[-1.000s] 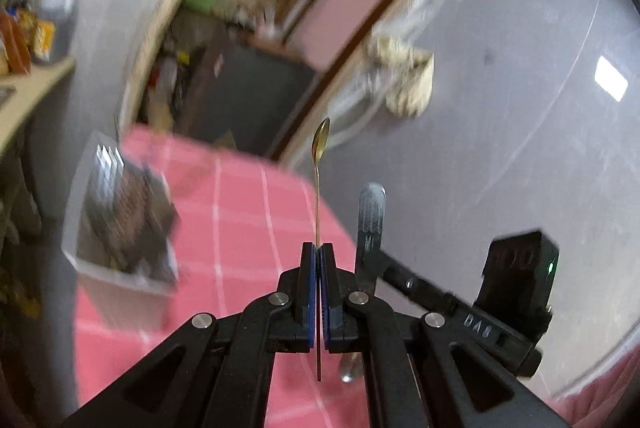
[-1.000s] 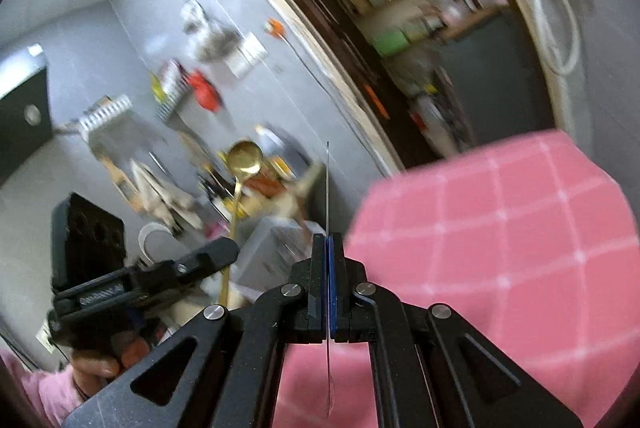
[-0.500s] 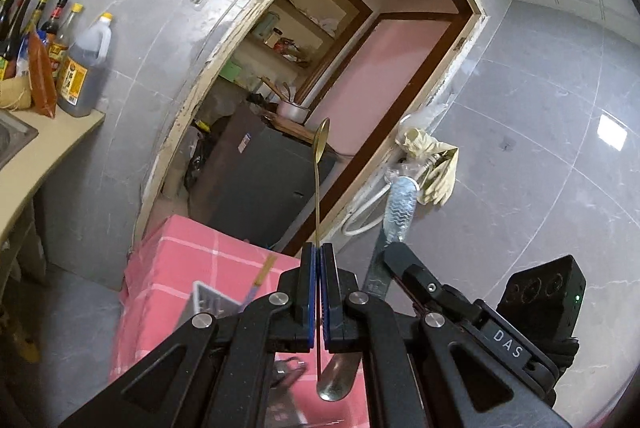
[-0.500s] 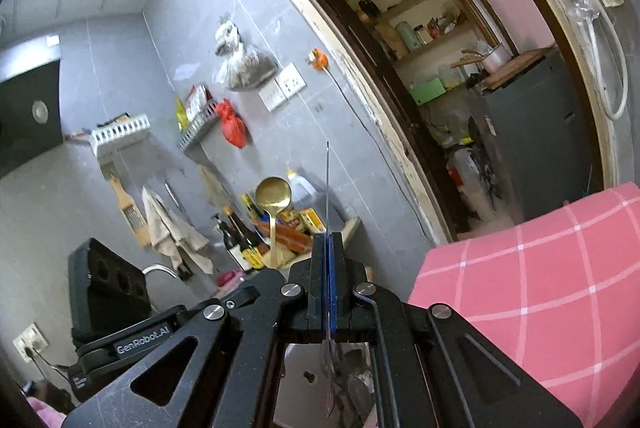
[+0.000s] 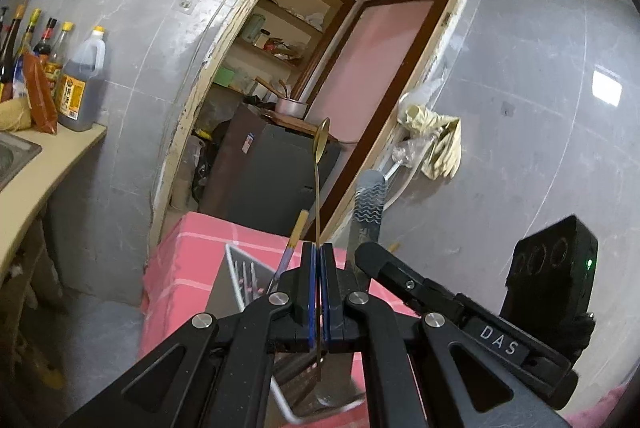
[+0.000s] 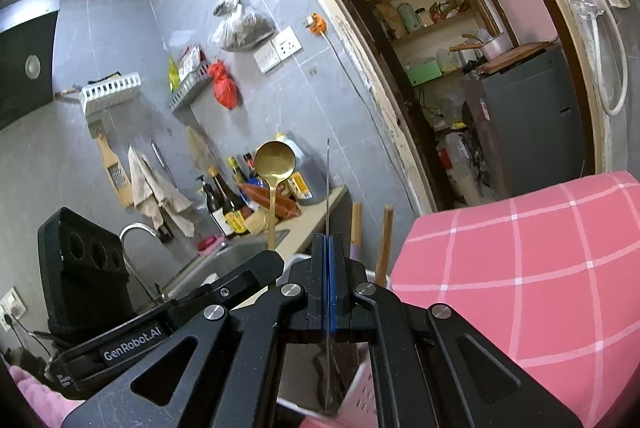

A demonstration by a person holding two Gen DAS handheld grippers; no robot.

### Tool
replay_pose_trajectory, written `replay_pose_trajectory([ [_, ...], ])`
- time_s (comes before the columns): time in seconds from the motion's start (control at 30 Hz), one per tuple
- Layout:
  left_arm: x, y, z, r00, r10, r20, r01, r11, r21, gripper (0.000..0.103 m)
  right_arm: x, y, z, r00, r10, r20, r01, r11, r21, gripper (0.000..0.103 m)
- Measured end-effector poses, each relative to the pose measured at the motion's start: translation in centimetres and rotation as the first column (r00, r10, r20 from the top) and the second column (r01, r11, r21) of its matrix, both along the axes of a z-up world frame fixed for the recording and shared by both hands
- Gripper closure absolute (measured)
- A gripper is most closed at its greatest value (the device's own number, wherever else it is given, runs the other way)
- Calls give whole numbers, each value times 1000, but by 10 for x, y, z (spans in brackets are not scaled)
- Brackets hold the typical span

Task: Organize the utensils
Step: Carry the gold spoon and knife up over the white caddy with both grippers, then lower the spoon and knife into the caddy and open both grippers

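Grey tiled walls [image 5: 520, 68] enclosed the kitchen. An open doorway [image 5: 360, 40] with a chipped pale frame led to a pink-walled room with wooden shelves [image 6: 424, 8] and a dark cabinet [image 5: 260, 172]. A beige counter [image 5: 44, 164] carried sauce bottles [image 6: 224, 196] beside a steel sink [image 6: 236, 256] with a curved faucet [image 6: 132, 232]. A pink checked cloth [image 6: 540, 268] covered the table.

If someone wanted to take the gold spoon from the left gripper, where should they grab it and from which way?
Probably the bare stem of the gold spoon, between the bowl and the left gripper, pinched from the sides. The spoon stands upright, bowl up, with that thin, straight stretch exposed; the lower handle is clamped between the closed pads.
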State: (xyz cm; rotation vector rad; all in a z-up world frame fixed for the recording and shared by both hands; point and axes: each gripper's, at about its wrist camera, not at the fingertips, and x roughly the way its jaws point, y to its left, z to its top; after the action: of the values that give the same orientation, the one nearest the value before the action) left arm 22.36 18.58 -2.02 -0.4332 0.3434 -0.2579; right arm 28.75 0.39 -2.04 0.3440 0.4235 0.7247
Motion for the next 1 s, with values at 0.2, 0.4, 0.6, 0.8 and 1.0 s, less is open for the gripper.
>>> replay_pose_trajectory([
  [0.2, -4, -5, -8, 1000, -11, -7, 12, 998, 67, 100, -7, 0, -4, 1000, 4, -2, -4, 999, -42, 102],
  [0.4, -8, -5, -6, 1000, -13, -22, 14, 996, 90, 100, -14, -3, -2, 1000, 3, -4, -3, 998, -68, 102],
  [0.6, -13, -1, -3, 998, -17, -59, 23, 995, 96, 100, -20, -5, 3, 1000, -2, -9, 1, 996, -88, 102],
  [0.8, -15, 5, 1, 995, -20, -95, 30, 994, 105, 99, -26, -7, 5, 1000, -15, -15, 13, 994, -104, 101],
  [1.0, -11, -5, 5, 994, -30, -102, 52, 974, 222, 99, -38, -12, 8, 998, -53, -14, 52, 992, -112, 101],
])
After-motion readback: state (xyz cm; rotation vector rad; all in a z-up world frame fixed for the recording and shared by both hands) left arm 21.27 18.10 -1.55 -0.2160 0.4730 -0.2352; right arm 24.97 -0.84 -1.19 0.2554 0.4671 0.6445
